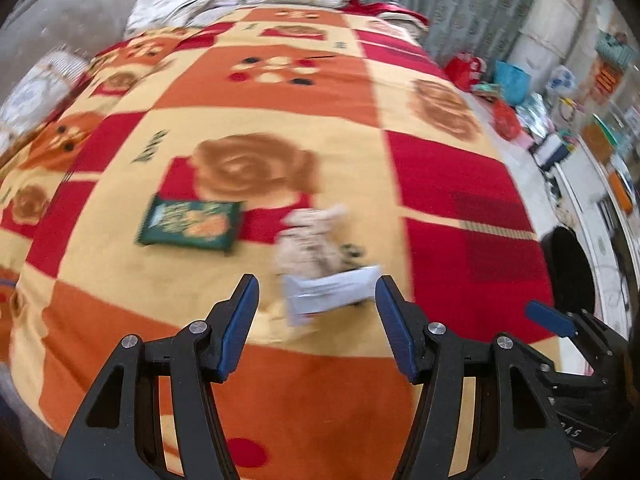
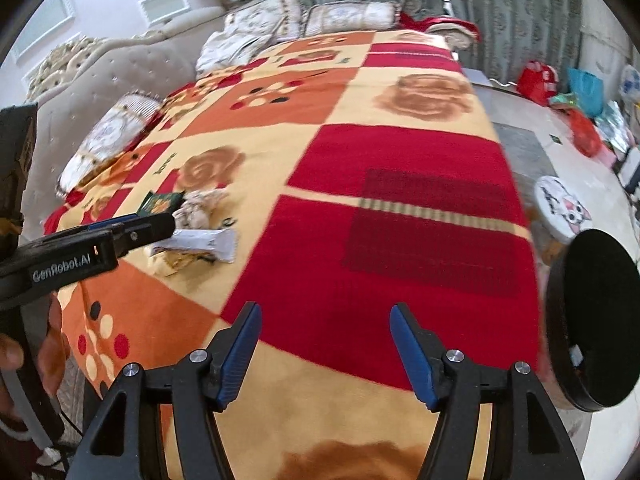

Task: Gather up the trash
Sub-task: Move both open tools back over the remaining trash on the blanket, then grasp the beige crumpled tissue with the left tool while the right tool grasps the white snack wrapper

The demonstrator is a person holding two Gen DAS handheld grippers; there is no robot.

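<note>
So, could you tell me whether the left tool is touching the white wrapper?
Apart: the left wrist view shows the left tool open, white wrapper beyond its tips.

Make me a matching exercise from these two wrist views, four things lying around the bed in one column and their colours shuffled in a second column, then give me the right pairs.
Things:
1. snack packet
2. flat wrapper
3. crumpled tissue
4. round bin

Colours:
A. black
B. beige
C. dark green with orange print
D. white

Pairs: 1-C, 2-D, 3-B, 4-A. The first three lie together on the blanket; the bin stands beside the bed on the right of the right wrist view.
</note>
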